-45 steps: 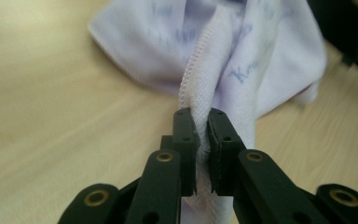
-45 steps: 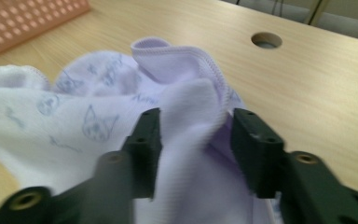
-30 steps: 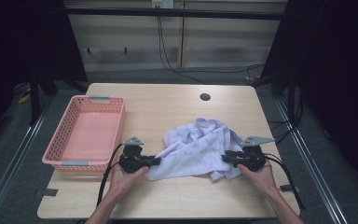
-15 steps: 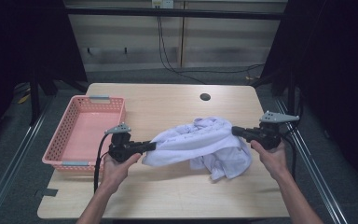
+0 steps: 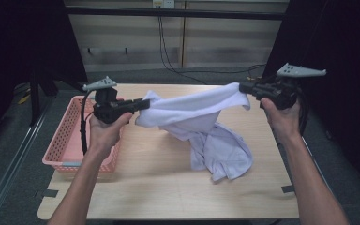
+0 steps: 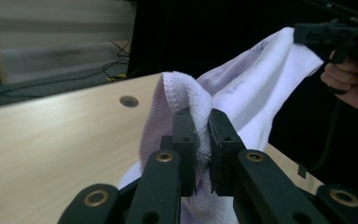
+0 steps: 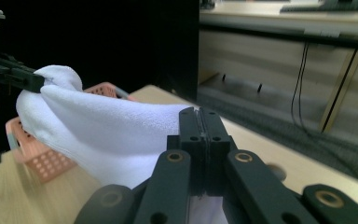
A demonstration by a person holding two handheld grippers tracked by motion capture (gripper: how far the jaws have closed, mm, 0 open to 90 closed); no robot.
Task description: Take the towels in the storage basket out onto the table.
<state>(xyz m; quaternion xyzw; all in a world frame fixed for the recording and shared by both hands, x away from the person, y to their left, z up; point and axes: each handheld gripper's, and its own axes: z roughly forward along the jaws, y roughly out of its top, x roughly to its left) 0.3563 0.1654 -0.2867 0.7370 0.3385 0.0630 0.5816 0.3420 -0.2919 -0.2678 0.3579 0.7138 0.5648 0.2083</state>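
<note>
Above table (image 5: 168,187), both hands have lifted the towel (image 5: 201,117) higher.

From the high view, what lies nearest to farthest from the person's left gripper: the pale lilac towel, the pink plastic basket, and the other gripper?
1. Pale lilac towel: clamped in the left gripper itself, sagging to the right.
2. Pink plastic basket: just below and to its left on the table.
3. Right gripper: across the table, holding the towel's far end.

This looks like a lab or test room set up for recording. A bare wooden bench (image 5: 168,187) stands alone at the centre of the frame, black curtains (image 5: 337,47) hang at both sides, and loose cables (image 5: 168,47) run down the plain panelled wall (image 5: 122,42) at the top onto grey carpet (image 5: 9,154).
</note>
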